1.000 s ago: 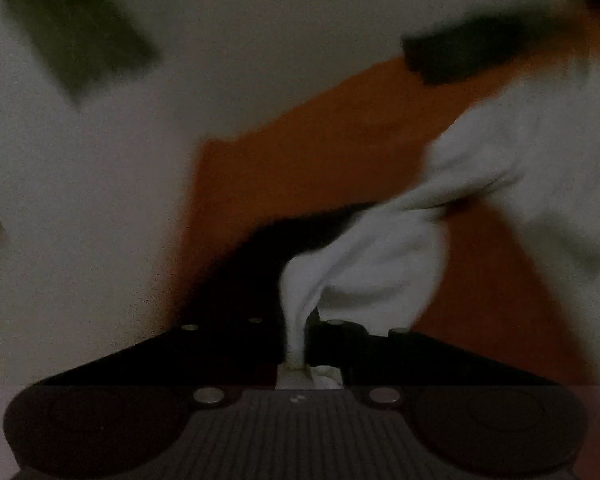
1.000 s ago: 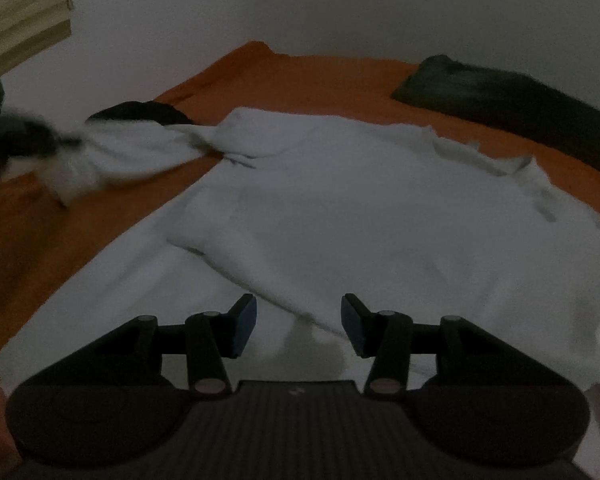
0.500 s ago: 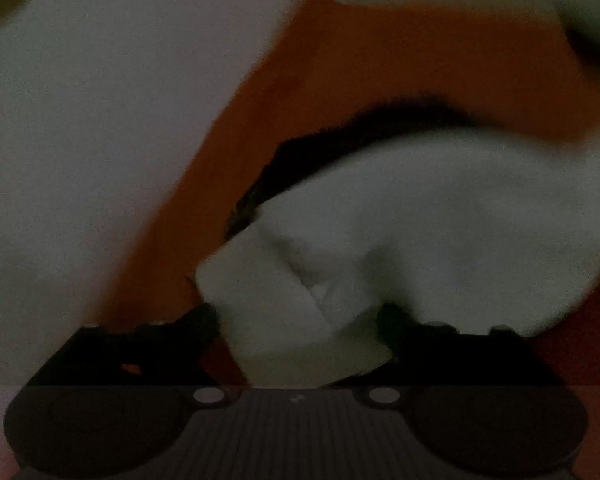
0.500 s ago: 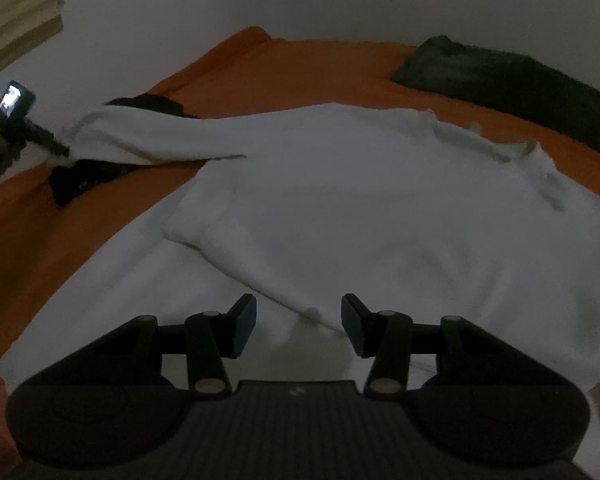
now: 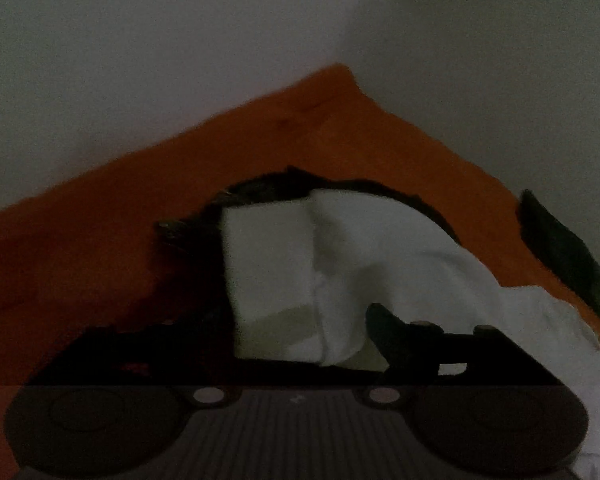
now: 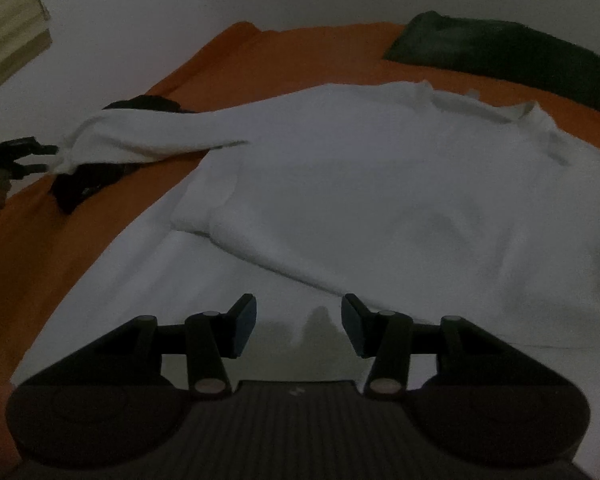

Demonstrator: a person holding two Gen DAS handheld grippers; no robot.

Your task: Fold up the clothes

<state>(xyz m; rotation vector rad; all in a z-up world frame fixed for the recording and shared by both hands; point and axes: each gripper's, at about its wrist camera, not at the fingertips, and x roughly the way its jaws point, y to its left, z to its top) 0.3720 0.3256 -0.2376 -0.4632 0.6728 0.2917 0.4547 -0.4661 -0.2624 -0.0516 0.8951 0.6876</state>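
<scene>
My left gripper (image 5: 304, 336) has just been opening, the sleeve (image 5: 300, 272) loose between its jaws. My right gripper (image 6: 299, 326) hangs open, empty, over the shirt (image 6: 380, 184) (the sleeve could slide off the bed (image 6: 300, 52)).

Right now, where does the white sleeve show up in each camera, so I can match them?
Left wrist view: the white sleeve fills the centre, its cuff end between the open fingers.
Right wrist view: it stretches left from the shirt at upper left.
Shared landmark: the black garment lying under the sleeve on the orange bedsheet.
</scene>
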